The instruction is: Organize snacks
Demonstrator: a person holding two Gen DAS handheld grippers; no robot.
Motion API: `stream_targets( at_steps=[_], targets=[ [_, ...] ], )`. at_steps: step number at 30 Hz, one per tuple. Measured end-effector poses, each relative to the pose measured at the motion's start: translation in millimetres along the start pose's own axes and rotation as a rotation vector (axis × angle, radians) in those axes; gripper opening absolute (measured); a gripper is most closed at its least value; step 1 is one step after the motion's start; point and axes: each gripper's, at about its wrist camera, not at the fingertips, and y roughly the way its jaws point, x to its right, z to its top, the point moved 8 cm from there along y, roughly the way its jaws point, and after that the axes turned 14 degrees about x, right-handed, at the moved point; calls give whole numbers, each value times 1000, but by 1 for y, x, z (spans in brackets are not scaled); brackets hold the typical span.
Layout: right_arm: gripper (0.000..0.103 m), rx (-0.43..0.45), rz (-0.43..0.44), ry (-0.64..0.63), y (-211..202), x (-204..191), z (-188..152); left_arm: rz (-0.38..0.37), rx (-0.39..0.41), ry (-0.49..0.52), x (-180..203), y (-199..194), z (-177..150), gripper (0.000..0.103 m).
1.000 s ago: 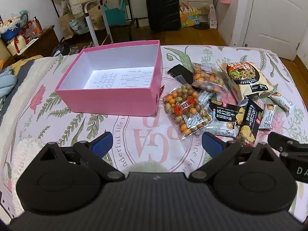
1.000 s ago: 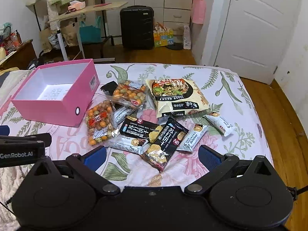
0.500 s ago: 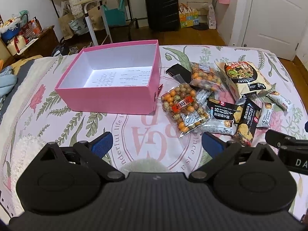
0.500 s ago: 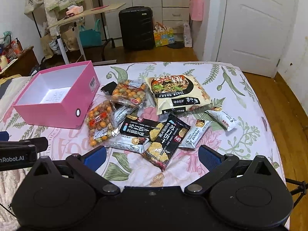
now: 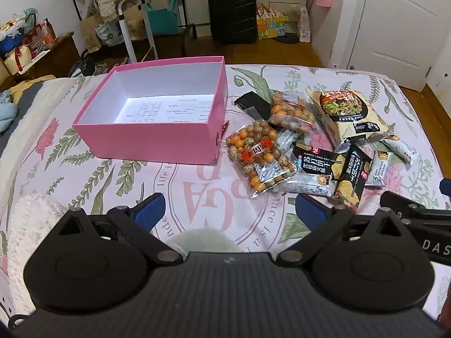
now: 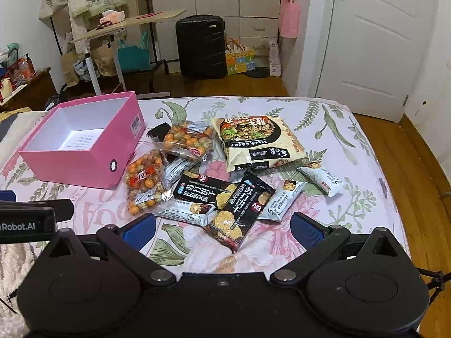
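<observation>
An open, empty pink box (image 5: pixel 146 138) (image 6: pixel 70 163) stands on the floral bedspread. To its right lies a pile of snacks: two clear bags of coated nuts (image 5: pixel 258 155) (image 6: pixel 187 140), a large noodle bag (image 5: pixel 345 112) (image 6: pixel 253 138), two black cracker packs (image 6: pixel 208 191) (image 6: pixel 242 211), a black packet (image 5: pixel 251 102) and several small white bars (image 6: pixel 282 201). My left gripper (image 5: pixel 229 208) is open and empty, above the bedspread short of the nut bag. My right gripper (image 6: pixel 222 229) is open and empty, just short of the black cracker packs.
The bed's far edge drops to a wooden floor (image 6: pixel 422 155). Beyond stand a black suitcase (image 6: pixel 201 46), a rolling desk (image 6: pixel 124 25), bags and a white door (image 6: pixel 377 42). A fluffy white patch (image 5: pixel 28 211) lies at the left.
Both grippers have drawn back and risen a little, so the box and snacks look smaller and farther. Nothing on the bed has moved. Both jaws stay open.
</observation>
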Motion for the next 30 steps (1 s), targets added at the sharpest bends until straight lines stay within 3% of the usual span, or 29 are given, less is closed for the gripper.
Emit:
stream_targets(
  at_steps=[12, 30],
  targets=[
    [103, 13, -18, -25, -1, 0, 3, -19, -4, -25, -1, 1, -3, 100],
    [103, 118, -11, -59, -2, 1, 5, -56, 76, -19, 6, 3, -2, 97]
  ],
)
